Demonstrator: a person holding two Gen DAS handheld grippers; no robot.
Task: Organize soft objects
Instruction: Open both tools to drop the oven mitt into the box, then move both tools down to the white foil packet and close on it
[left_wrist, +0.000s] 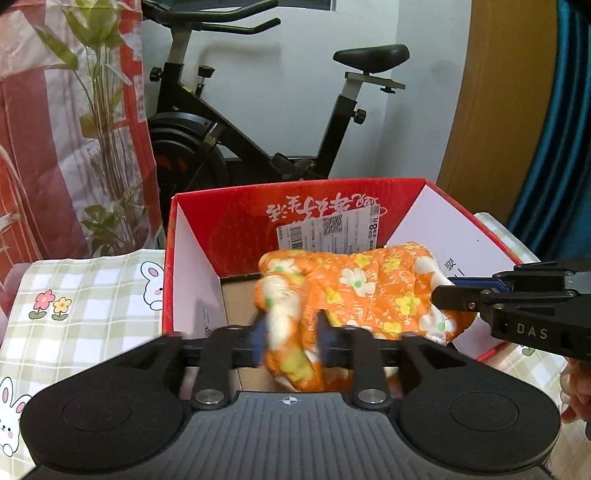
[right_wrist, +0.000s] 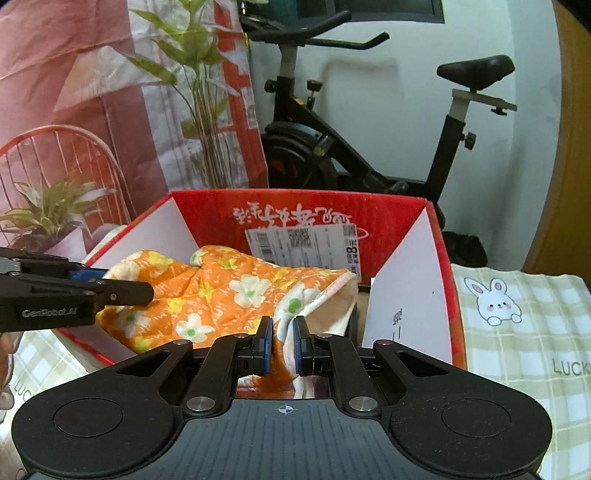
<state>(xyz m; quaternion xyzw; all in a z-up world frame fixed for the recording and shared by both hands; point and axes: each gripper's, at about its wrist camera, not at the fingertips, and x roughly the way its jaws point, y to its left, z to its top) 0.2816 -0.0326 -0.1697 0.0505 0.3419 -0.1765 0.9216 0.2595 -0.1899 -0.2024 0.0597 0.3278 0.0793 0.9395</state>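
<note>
The orange floral cloth (left_wrist: 373, 291) hangs lengthwise over the red box (left_wrist: 229, 221), between the right tongs (right_wrist: 283, 345) pinching one end and the left tongs (left_wrist: 291, 336), half-open with the other end loose between them.

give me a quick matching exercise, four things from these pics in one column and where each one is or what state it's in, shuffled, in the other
Things:
1. orange floral cloth
2. right gripper
3. exercise bike
4. shipping label

Places or states:
a. stuck on the red inner wall of the box
b. standing behind the box, by the white wall
c. stretched over the open box
d. shut on one end of the cloth

Pairs: 1-c, 2-d, 3-b, 4-a
</note>
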